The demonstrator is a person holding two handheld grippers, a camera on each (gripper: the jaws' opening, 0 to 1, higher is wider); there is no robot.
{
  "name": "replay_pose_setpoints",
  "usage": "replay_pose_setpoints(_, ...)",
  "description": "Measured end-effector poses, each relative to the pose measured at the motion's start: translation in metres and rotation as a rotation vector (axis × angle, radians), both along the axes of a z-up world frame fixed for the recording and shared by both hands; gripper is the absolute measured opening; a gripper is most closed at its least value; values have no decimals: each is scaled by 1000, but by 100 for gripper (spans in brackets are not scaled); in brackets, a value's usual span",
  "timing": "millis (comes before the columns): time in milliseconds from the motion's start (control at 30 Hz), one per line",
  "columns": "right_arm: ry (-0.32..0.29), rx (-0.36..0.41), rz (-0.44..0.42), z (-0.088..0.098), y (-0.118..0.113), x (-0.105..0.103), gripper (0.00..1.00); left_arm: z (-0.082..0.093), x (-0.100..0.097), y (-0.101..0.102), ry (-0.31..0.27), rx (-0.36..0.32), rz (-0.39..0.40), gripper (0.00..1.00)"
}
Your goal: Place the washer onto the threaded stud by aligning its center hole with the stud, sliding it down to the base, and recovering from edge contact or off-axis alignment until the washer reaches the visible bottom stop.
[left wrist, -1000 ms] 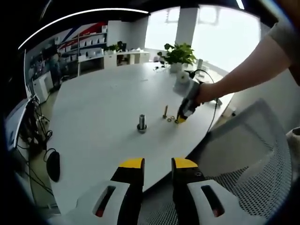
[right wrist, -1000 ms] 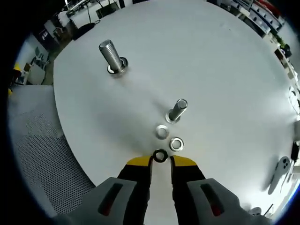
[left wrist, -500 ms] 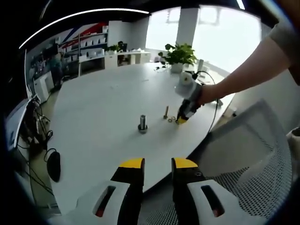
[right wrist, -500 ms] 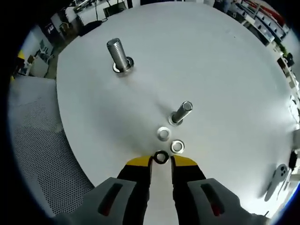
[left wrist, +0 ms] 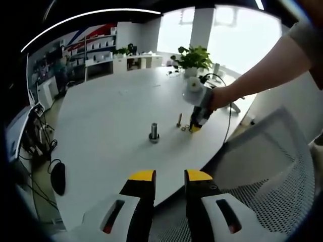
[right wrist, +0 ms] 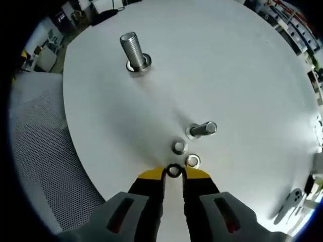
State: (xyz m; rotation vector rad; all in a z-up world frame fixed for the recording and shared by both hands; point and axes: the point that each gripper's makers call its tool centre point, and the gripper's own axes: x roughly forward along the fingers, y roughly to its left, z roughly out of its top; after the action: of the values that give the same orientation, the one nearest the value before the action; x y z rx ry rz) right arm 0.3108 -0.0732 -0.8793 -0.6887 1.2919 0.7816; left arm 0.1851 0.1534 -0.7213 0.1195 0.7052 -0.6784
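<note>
A dark washer sits between the yellow tips of my right gripper, which is shut on it low over the white table. Just beyond lie two silver washers and a small threaded stud. A larger threaded stud stands farther off with a ring at its base. In the left gripper view, a hand holds the right gripper down by the small stud, right of the large stud. My left gripper hangs open off the table's near edge.
A mesh chair stands by the table edge, also seen as the mesh chair in the right gripper view. A potted plant stands at the table's far side. A white handheld tool lies to the right.
The right gripper view has tilted, so the studs sit differently in it; the dark washer stays between the jaws. The left gripper has not moved.
</note>
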Motion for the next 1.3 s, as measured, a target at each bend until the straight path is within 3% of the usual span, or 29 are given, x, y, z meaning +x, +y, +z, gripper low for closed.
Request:
replay_pose_setpoints(100,-10,-20,2,0,1,-2,16,0,0,0,1,2,-3,20)
replay_pose_setpoints(233,-50,20,-115,0,0,0,15,1,0,-1,-2,-2,-2,20)
replay_pose_setpoints(400,-89,45,-107,1,-1,-2,15,2,0,0,-5,-5,0,20)
replay_pose_setpoints(767,-108,52,-179,2,0,-2,15,2,-1,-1,-10,-2,-6,20)
replay_pose_setpoints(1000,-132,65,-179,0,1,-11,15,2,0,0,-13,-3,-2,20)
replay_pose_setpoints(1300,-104,91,-250,1,0,-8,15,4,2,-1,-18,-8,0,20)
